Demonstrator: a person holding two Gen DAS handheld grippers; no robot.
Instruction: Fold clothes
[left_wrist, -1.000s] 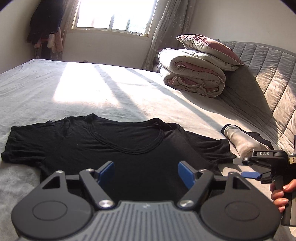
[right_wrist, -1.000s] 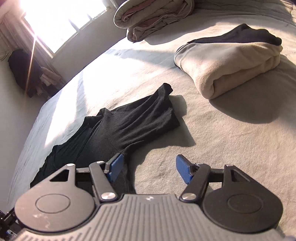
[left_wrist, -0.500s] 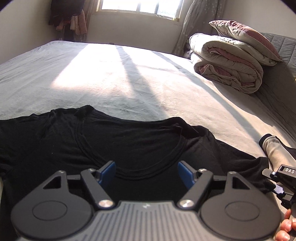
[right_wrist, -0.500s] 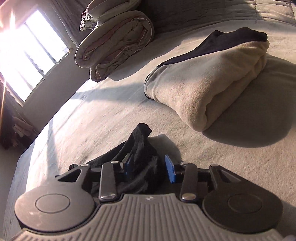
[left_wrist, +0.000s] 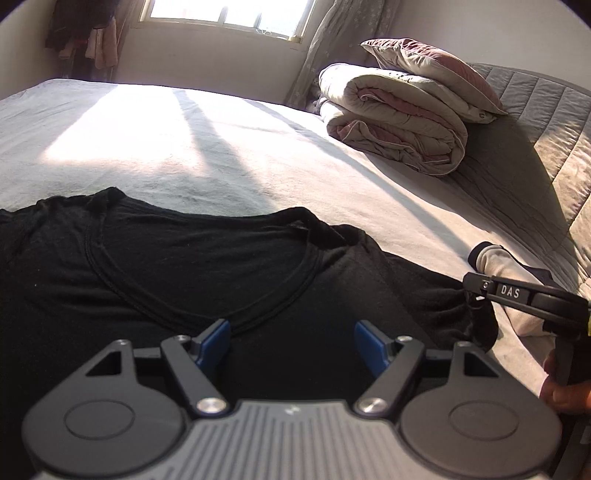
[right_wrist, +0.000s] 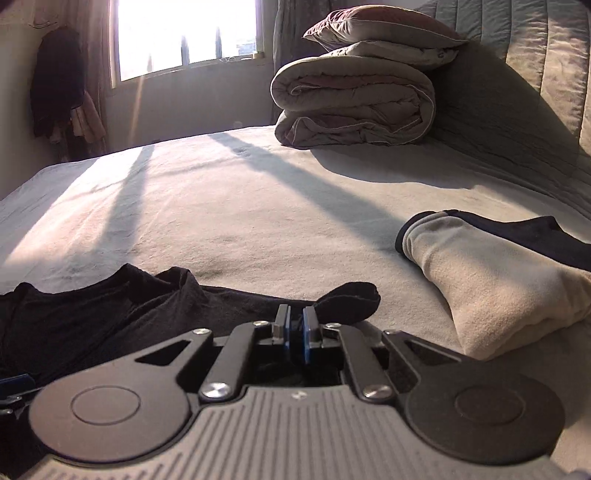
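A black T-shirt (left_wrist: 192, 273) lies spread on the bed, neckline facing me. My left gripper (left_wrist: 291, 338) is open and hovers over the shirt's chest just below the neckline. My right gripper (right_wrist: 294, 326) is shut on the shirt's right sleeve (right_wrist: 347, 301); the sleeve end sticks out past the blue pads. The right gripper also shows in the left wrist view (left_wrist: 476, 290) at the sleeve's edge. The rest of the shirt (right_wrist: 92, 321) lies to the left in the right wrist view.
A folded beige and dark garment (right_wrist: 491, 280) lies on the bed right of the sleeve, also in the left wrist view (left_wrist: 513, 269). A rolled duvet with a pillow on top (left_wrist: 399, 122) sits by the padded headboard (left_wrist: 546, 122). The grey bed sheet (left_wrist: 147, 147) stretches toward the window.
My right gripper closed on the shirt's right sleeve and swung to face the window. My left gripper moved in closer over the shirt and stays open.
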